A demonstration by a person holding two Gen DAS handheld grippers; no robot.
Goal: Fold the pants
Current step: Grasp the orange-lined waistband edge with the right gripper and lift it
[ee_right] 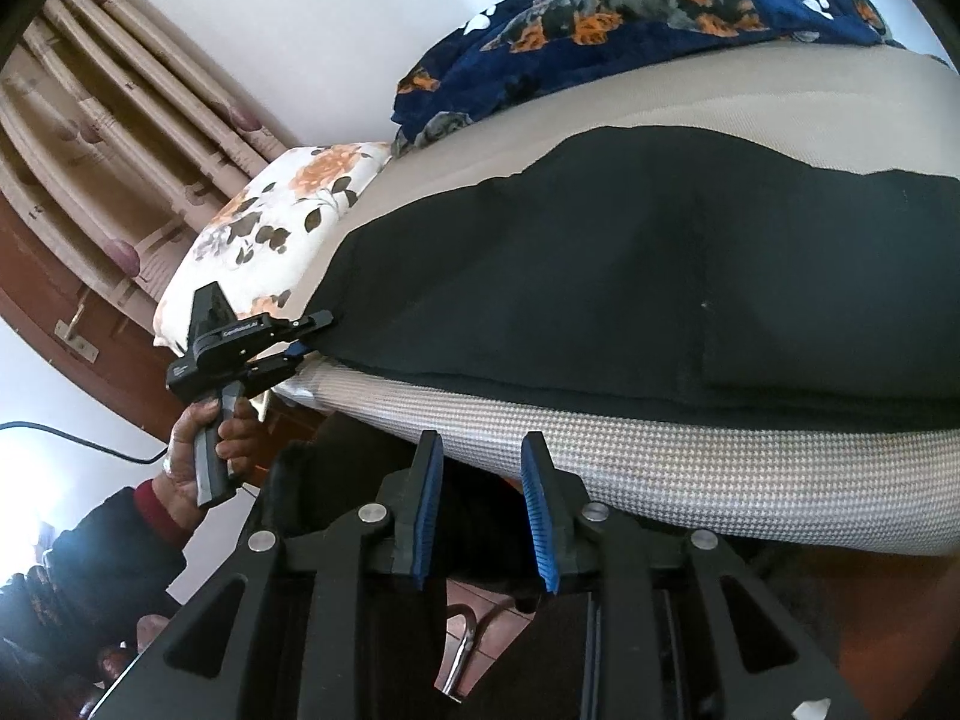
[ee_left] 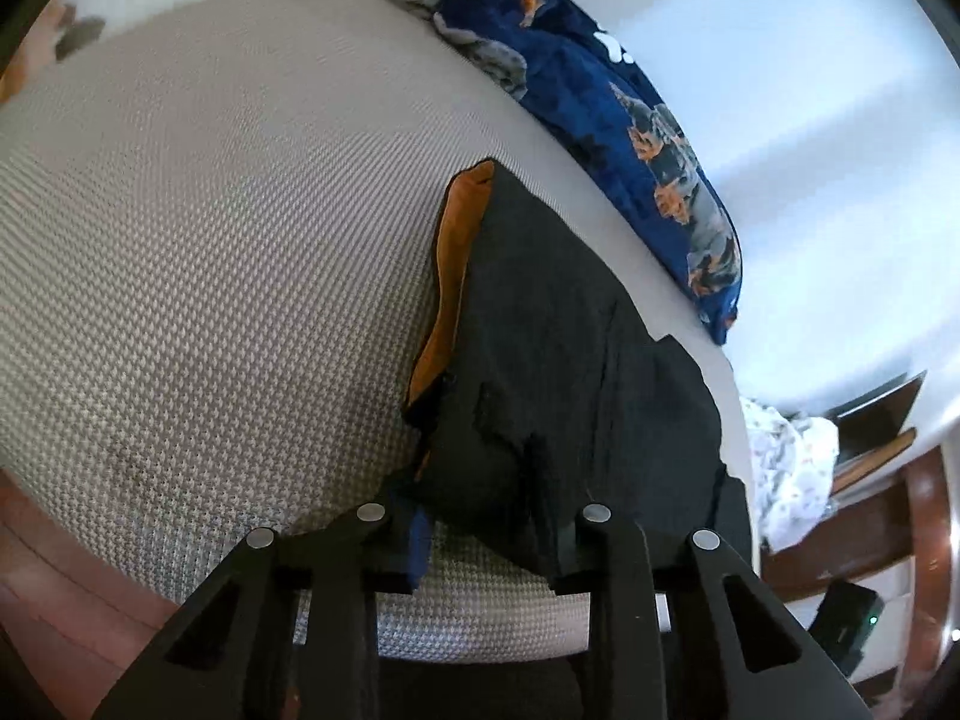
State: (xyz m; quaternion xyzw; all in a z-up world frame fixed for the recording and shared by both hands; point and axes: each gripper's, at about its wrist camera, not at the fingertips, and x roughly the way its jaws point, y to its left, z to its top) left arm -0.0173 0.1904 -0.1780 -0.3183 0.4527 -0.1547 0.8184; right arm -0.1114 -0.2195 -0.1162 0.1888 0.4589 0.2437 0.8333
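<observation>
The black pants [ee_right: 660, 276] lie flat on the bed [ee_right: 720, 468], long axis running left to right across the right wrist frame. The left hand-held gripper [ee_right: 309, 336] pinches their left end. The right hand-held gripper [ee_right: 483, 504] is spread, empty, at lower centre.

We see the pants [ee_right: 660, 276] spread flat across the bed [ee_right: 720, 468], black fabric lying lengthwise along the near edge of the mattress, with a few soft creases and one visible vertical seam. Their near hem runs just beside the mattress edge without hanging over it. From the left wrist view, the pants [ee_left: 570, 360] stretch away in a long dark strip, and along one side an orange lining [ee_left: 456, 264] shows where the fabric turns back. The end nearest that camera is bunched and lifted slightly off the bed.
</observation>
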